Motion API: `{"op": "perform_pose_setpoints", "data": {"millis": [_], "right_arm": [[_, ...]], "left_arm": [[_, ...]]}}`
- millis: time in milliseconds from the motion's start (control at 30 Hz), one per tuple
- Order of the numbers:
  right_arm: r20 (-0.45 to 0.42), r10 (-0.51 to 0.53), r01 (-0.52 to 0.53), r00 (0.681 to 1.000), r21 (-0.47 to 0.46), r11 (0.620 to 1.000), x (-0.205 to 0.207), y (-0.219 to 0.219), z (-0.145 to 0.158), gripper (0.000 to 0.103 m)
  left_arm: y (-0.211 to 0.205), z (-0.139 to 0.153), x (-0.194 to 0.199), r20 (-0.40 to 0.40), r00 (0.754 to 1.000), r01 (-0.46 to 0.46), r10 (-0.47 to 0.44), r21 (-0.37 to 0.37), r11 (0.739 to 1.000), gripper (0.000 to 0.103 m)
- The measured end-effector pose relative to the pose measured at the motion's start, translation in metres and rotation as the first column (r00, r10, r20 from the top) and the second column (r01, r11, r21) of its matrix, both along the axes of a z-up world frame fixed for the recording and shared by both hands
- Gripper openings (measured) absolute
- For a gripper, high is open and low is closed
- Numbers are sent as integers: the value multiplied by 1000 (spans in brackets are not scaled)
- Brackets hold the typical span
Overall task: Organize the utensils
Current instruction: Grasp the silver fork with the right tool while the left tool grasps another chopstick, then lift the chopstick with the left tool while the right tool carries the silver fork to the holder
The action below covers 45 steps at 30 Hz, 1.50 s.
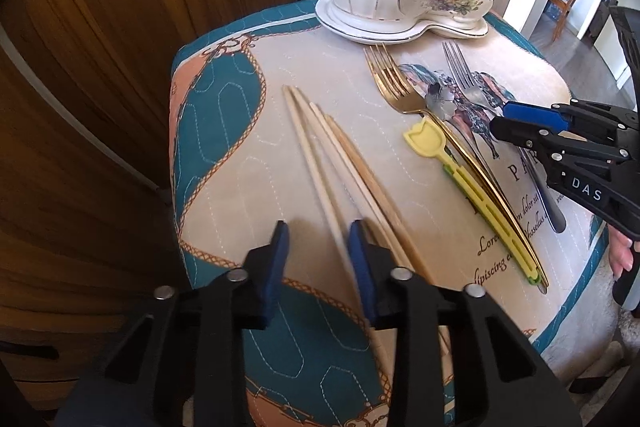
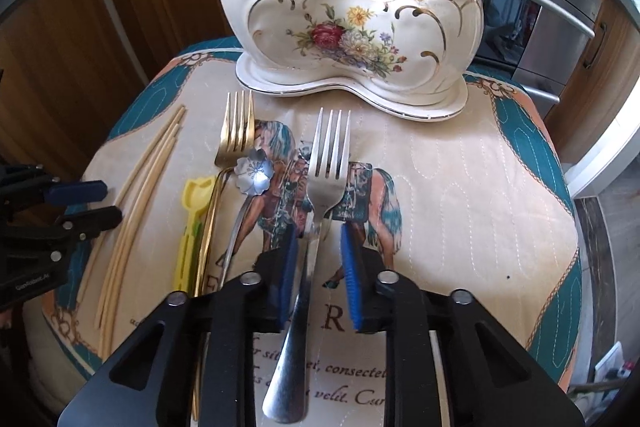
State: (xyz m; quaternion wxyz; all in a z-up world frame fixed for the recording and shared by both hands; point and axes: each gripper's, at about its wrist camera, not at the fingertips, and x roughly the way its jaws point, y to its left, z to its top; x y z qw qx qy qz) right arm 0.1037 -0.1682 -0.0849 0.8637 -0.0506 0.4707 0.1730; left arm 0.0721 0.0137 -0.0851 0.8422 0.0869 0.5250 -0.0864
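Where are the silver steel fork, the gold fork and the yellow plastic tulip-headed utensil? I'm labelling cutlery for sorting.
Silver steel fork (image 2: 326,163), right wrist view, on the base of its tines.
Gold fork (image 2: 236,137), right wrist view, on its tines.
Yellow plastic tulip-headed utensil (image 1: 424,141), left wrist view, on its tulip-shaped head.

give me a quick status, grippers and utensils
Right hand-held gripper straddling silver fork handle, pads not clamped. Left hand-held gripper over chopsticks, one stick between its jaws. Ceramic holder behind, path clear.
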Motion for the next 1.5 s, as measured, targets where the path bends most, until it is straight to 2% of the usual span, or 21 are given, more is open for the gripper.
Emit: {"op": "perform_pose_setpoints", "data": {"millis": [100,200,500,733,933,1100,1267,1400,1500], "right_arm": [[4,6,-6,1000,5,1000,-1,2,-1,10],[-4,-9,9,1000,38,999,0,-1,-1,8],[23,-28,25,999,125,992,-9,-14,4,6],[159,-45,14,986,191,982,-27,-30,29,6],[300,-63,-11,952,239,971,-43,-41,56,6],[405,-83,-20,910,244,969,-52,-45,75,6],[447,-88,-30,890,250,968,-47,-45,94,6],[467,-97,-40,879,276,960,-37,-49,114,6],[492,-114,-36,863,286,958,-25,-54,132,6]], "left_arm": [[-2,0,4,12,1000,2,-2,-1,1000,18],[-4,0,8,22,1000,-8,8,-3,1000,8],[12,5,3,50,998,-38,42,-66,997,5],[22,32,-7,144,988,-30,48,-126,992,5],[21,57,-14,219,975,-5,44,-176,984,5],[16,80,-23,306,952,40,29,-219,975,5],[13,106,-22,394,919,91,25,-274,957,5],[4,131,-7,462,887,136,21,-304,943,5],[-5,150,4,527,850,175,15,-309,935,5]]}}
